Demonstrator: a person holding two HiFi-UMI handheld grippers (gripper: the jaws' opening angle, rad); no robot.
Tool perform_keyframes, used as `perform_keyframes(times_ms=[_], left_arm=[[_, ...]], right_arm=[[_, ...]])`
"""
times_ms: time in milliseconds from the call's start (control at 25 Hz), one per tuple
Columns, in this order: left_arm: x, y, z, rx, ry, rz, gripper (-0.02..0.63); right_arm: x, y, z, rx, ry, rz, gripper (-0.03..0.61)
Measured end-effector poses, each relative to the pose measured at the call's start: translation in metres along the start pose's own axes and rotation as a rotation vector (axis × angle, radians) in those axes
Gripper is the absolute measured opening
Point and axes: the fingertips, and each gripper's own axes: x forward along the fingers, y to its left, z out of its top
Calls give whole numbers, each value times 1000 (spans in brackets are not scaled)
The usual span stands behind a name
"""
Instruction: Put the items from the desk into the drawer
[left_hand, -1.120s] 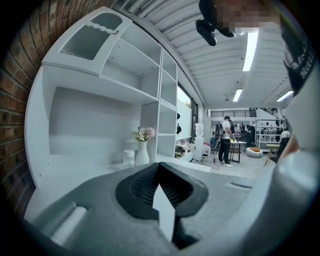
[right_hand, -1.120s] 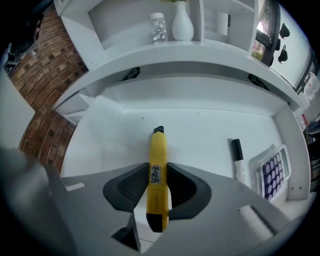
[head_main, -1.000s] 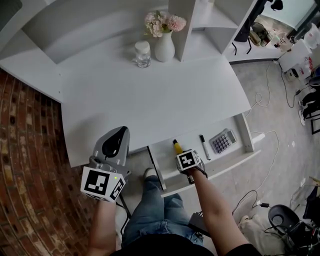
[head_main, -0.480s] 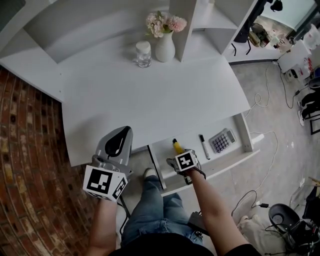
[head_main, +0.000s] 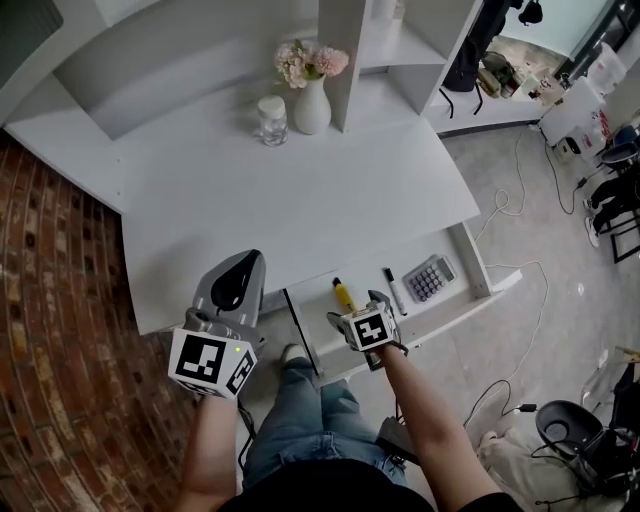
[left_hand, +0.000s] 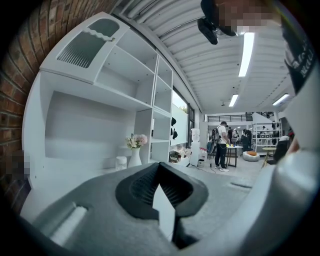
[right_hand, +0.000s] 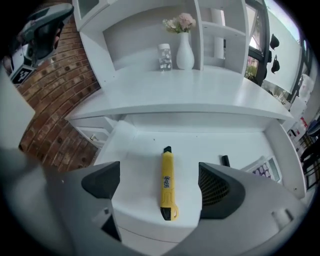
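While the white drawer (head_main: 472, 268) stands pulled out from under the front edge of the white desk (head_main: 300, 200), toward its right front corner, three things lie in it. The yellow utility knife with black ends (head_main: 343, 295) is at the drawer's left end, lengthwise front to back. The black marker pen (head_main: 394, 291) is just right of it, and the grey calculator with purple keys (head_main: 430, 278) is further right, near the drawer's right wall. All three lie apart from each other.

The right hand-held gripper (head_main: 373, 303) hovers over the drawer's front left part with its jaws wide apart and nothing gripped. In the right gripper view the knife (right_hand: 168, 184) lies on the drawer floor (right_hand: 210, 145) in line with the gap of the right hand-held gripper (right_hand: 161, 185), touched by neither jaw. The marker (right_hand: 225, 160) and the calculator (right_hand: 262, 167) peek out past the right jaw.

The left hand-held gripper (head_main: 240, 268) is held over the desk's front edge, toward the left front corner, pointing at the back. In the left gripper view the left hand-held gripper (left_hand: 160, 192) has its jaws brought together, holding nothing.

At the desk's back edge stand a white vase with pink flowers (head_main: 311, 105) and, just left of it, a clear glass jar with a white lid (head_main: 271, 120). A brick wall (head_main: 60, 330) runs along the desk's left side.
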Motion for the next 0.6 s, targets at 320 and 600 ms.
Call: perform_keyframes(times_ms=[320, 600], left_arm=[[-14, -34, 26, 24, -60, 7, -2], [-29, -68, 33, 37, -94, 12, -2]], right_arm=[[-74, 1, 13, -77, -154, 1, 471], [-148, 13, 12, -138, -291, 21, 354]])
